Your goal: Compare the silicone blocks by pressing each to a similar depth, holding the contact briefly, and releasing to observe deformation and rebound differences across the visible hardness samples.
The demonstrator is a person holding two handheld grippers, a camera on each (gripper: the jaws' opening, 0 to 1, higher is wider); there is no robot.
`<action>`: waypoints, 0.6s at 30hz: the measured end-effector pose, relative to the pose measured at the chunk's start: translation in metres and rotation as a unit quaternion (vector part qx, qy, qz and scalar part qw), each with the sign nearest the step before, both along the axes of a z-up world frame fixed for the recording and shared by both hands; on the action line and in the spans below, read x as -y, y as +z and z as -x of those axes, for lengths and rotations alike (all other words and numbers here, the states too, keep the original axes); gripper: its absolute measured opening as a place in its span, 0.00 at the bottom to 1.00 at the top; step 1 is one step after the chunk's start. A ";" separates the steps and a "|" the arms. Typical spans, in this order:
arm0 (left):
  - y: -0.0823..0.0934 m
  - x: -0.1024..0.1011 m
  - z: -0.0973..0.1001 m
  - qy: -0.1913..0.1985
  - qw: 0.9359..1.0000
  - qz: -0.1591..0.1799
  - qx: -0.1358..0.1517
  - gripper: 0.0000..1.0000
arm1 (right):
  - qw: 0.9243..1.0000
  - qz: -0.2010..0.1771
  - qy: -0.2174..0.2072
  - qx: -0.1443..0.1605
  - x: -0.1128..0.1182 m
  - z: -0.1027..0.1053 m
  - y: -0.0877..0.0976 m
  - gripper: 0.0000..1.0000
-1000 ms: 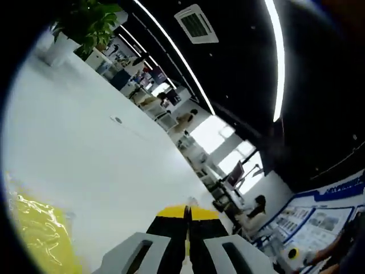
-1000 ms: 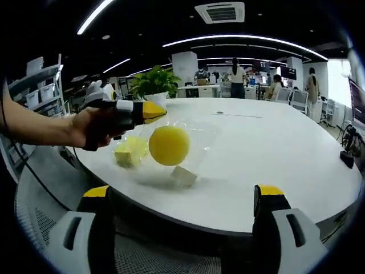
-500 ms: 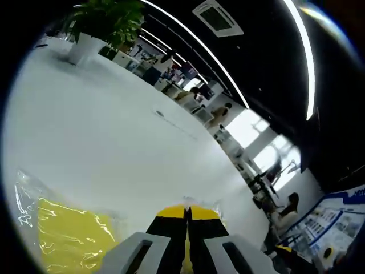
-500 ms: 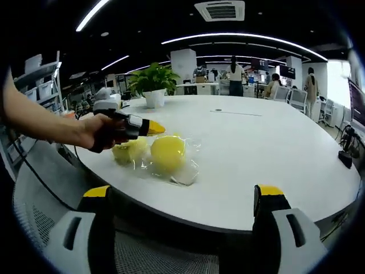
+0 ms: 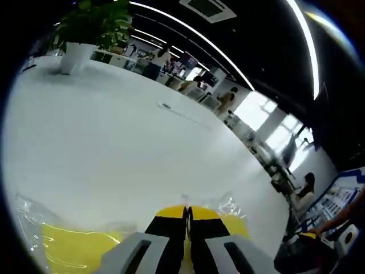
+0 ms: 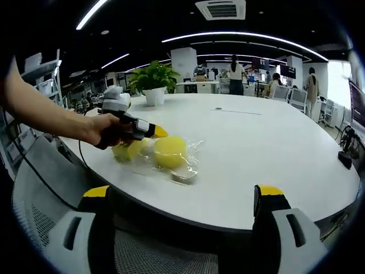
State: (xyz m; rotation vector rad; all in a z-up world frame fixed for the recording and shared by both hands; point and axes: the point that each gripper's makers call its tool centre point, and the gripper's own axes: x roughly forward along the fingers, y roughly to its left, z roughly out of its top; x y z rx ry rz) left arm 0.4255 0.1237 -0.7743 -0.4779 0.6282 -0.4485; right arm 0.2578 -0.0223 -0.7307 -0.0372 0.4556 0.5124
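The silicone blocks sit sealed in a clear plastic bag (image 6: 171,162) on the white table (image 6: 268,154), near its front-left edge; in the right gripper view 3 pieces show through the film: a yellow ball (image 6: 170,152), a paler yellow block (image 6: 126,150) to its left and a small whitish block (image 6: 181,174) at the bag's near end; the bag is crinkled and glossy, lying flat on the table; the left gripper (image 6: 153,131), held in a hand (image 6: 105,130), has its yellow-tipped jaws pressed together with the tips at the bag's top, between the pale block and the ball; in the left gripper view its jaws (image 5: 186,213) meet over the yellow contents; the right gripper (image 6: 181,201) hangs off the table's near edge, jaws spread wide, holding nothing; 1 second ago the bag hung lifted above the table from the left gripper, and it now rests on the surface.
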 end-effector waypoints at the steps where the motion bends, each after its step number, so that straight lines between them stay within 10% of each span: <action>1: 0.000 -0.001 0.000 0.000 1.000 0.001 0.000 0.00 | 1.000 0.000 -0.001 0.000 0.000 0.000 0.000 0.96; 18: 0.019 -0.009 -0.003 -0.047 0.986 -0.130 0.098 0.29 | 1.000 -0.004 -0.002 0.007 0.000 -0.001 0.003 0.96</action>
